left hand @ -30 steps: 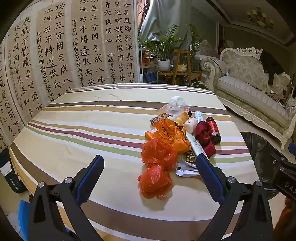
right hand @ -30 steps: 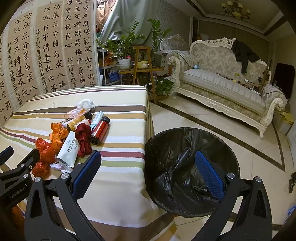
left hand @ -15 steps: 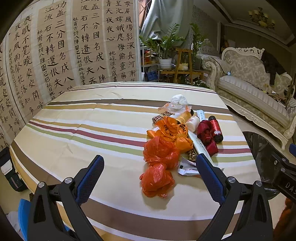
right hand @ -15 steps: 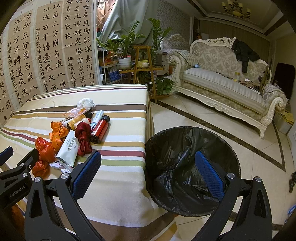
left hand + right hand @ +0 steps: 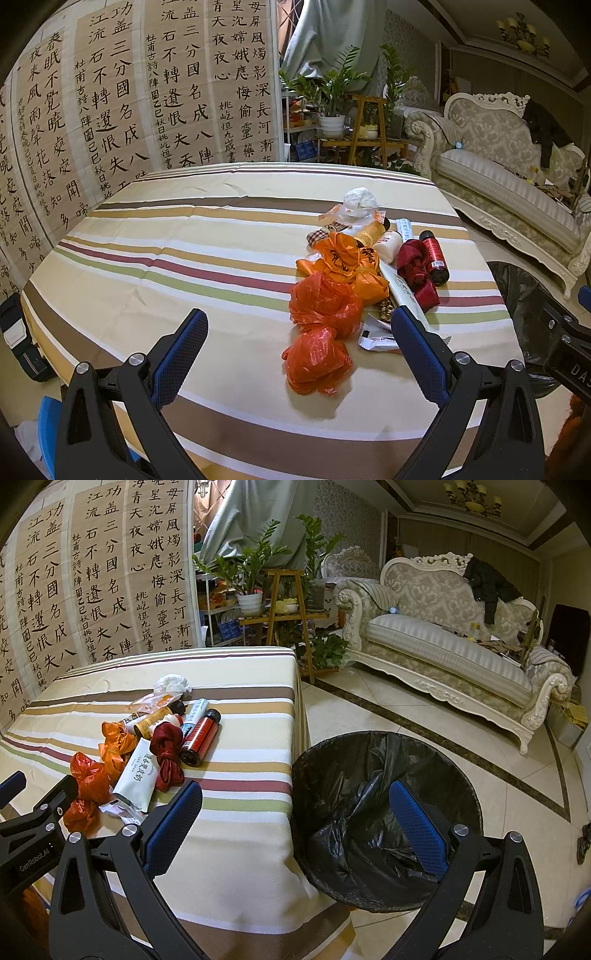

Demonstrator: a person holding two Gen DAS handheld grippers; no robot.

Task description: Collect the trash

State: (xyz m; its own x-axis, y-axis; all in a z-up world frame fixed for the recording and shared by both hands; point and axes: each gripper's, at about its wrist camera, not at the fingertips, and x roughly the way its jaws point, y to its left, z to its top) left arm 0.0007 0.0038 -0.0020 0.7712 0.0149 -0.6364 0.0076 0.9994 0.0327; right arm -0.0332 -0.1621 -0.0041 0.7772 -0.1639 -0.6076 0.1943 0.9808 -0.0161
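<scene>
A: We are at the start, by the look of it. Our left gripper (image 5: 299, 332) hangs over the near edge of the striped table (image 5: 166, 258), jaws wide and holding nothing; our right gripper (image 5: 295, 805) hangs above the black-lined trash bin (image 5: 373, 775), jaws equally wide and empty.

B: And the trash itself?

A: All of it on the table's right half, in one cluster. Nearest us, two crumpled red-orange plastic bags (image 5: 321, 332); behind them a knotted orange bag (image 5: 347, 262), a white tube (image 5: 136, 775), a dark red ribbon (image 5: 168, 751), a red bottle (image 5: 199, 736), a yellow bottle (image 5: 153, 720) and a white tissue wad (image 5: 173, 683). A small torn wrapper (image 5: 376, 332) lies just beside the left gripper's right finger.

B: Anything in the bin?

A: We see only folds of the liner; its bottom is too dark to judge. So every piece appears left to collect.

B: What escapes us?

A: Items under the orange bags are hidden, a checked scrap barely shows, and the labels are too small to read.
</scene>
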